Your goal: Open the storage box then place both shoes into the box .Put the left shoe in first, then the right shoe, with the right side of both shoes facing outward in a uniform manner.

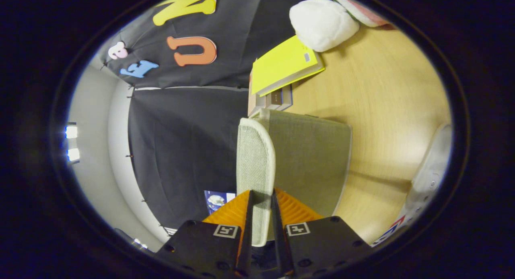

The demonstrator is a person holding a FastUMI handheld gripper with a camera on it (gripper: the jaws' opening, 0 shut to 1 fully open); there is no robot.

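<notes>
We saw our gripper (261, 214) with its fingers pinched on the raised lid (256, 162) of the grey fabric storage box (312, 158) on the desk (382, 89). A white shoe (428, 176) lay further right, apart.

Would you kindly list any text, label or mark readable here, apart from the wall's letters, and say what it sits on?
No words can be quoted.
Grey label on the yellow book: too small.
Spines of the stacked books: too blurred.
Square coded markers on the gripper, shut on the grey fabric storage-box lid: patterns, no letters.
Blue-and-white card beyond the fingers: unreadable.
Red-and-blue marking on the white shoe: no letters legible.
</notes>
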